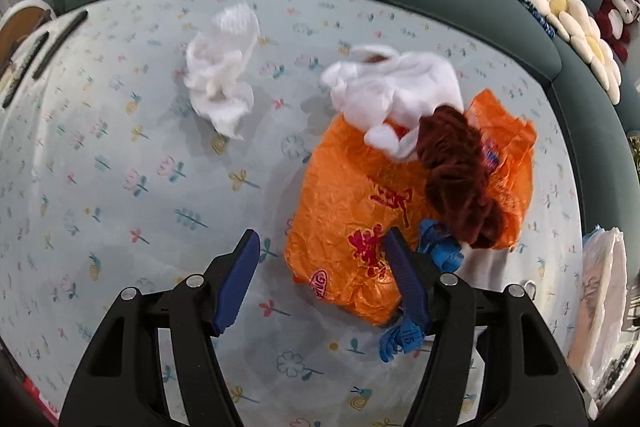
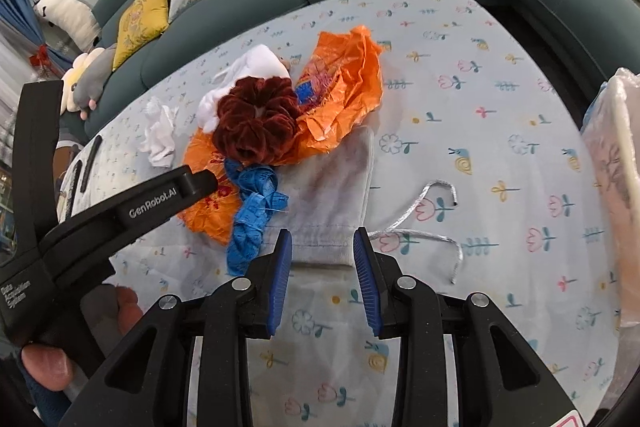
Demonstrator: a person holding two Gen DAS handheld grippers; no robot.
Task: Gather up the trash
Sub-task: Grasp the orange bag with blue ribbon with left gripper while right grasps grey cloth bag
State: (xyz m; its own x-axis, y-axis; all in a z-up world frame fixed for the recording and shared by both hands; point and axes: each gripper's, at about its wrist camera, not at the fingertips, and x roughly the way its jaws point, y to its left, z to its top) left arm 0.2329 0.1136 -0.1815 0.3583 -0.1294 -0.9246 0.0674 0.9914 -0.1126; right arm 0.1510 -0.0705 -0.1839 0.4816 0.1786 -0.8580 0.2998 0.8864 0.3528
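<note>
Both tongs, left (image 1: pixel 322 253) and right (image 2: pixel 322 245), gape, released. The orange bag (image 1: pixel 360 203) looks light, crinkly, slippery; pinch its crumpled edge.

I see a counter (image 2: pixel 460 131) under floral cloth carrying an orange bag (image 2: pixel 344 95), crumpled tissue (image 1: pixel 220 79), grey pouch (image 2: pixel 332 195), and silver cord (image 2: pixel 420 235).

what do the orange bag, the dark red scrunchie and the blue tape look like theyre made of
Orange bag: thin glossy plastic film, judging by its fine crinkles and sheen.
Dark red scrunchie: plush fabric, probably velvet, with soft matte gathered folds.
Blue tape: looks like a flexible vinyl or coated-cloth measuring tape, with printed numbers and limp loops.
</note>
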